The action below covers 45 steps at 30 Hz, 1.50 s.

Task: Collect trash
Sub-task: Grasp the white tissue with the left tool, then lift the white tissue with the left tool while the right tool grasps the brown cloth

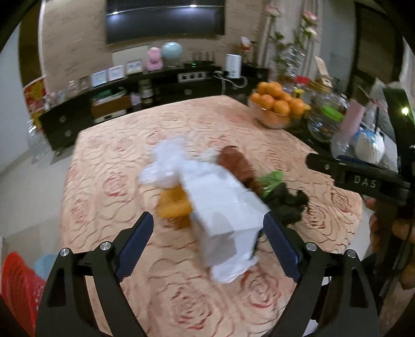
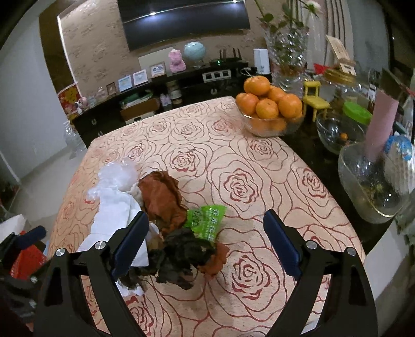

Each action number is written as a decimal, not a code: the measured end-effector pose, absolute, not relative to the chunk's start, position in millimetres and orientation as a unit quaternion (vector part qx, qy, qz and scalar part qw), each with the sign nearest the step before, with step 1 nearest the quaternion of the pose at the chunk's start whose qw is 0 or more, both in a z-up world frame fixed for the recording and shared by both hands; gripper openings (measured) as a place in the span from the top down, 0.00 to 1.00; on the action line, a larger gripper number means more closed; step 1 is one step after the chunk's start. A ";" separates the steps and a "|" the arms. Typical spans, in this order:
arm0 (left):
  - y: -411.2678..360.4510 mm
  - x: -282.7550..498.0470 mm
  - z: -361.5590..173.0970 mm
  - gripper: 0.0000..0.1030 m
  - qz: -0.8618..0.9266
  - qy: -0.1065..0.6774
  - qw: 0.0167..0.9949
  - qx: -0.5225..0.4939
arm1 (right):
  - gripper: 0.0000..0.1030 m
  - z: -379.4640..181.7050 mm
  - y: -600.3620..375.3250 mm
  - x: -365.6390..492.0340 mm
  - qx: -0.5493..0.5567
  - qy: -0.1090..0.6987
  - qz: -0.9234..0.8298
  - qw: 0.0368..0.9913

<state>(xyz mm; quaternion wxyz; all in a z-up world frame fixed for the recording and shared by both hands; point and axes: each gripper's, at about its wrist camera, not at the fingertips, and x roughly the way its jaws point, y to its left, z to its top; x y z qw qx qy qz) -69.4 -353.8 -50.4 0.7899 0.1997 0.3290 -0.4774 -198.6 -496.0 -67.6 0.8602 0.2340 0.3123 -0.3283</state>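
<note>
the trash sits in one loose heap on the tabletop [image 2: 233,166]: a white paper bag [image 1: 220,207], clear plastic [image 2: 116,173], brown paper [image 2: 160,197], a green wrapper [image 2: 205,220], something black and crumpled [image 2: 181,256], and an orange piece [image 1: 173,204] seen only in the left view. nothing looks collected yet, so nearly all the work seems left. the left gripper [image 1: 207,233] has its jaws spread wide around the white bag, which blurs between them; whether they touch it i cannot tell. the right gripper [image 2: 207,233] hangs over the black and green scraps, jaws released, gripping nothing. a red basket [image 1: 18,290] at the edge may be the bin. the cloth is peach with red roses; a bowl of oranges [image 2: 269,106], glass jars [image 2: 373,181] and a dark sideboard [image 2: 181,85] under a television [image 2: 186,23] stand beyond.
</note>
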 end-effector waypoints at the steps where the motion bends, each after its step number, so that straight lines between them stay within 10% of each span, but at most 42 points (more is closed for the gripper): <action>1: -361.6 -72.5 -52.5 0.19 -0.481 0.328 0.786 0.206 | 0.16 -67.9 -497.3 -199.9 0.237 0.312 -0.330 0.859; 14: -403.2 -65.4 -104.7 0.19 -0.476 0.367 0.762 0.241 | 0.16 -75.0 -510.1 -209.4 0.259 0.314 -0.330 0.852; 22: -391.1 -53.8 -104.1 0.60 -0.476 0.381 0.765 0.207 | 0.16 -76.5 -511.3 -209.7 0.263 0.315 -0.328 0.851; 39: -312.5 -2.1 -52.4 0.65 -0.467 0.389 0.791 0.067 | 0.16 -76.0 -508.7 -204.0 0.267 0.316 -0.314 0.855; 45: -283.7 11.9 -43.0 0.88 -0.465 0.386 0.796 0.033 | 0.16 -77.1 -504.6 -198.4 0.265 0.320 -0.308 0.856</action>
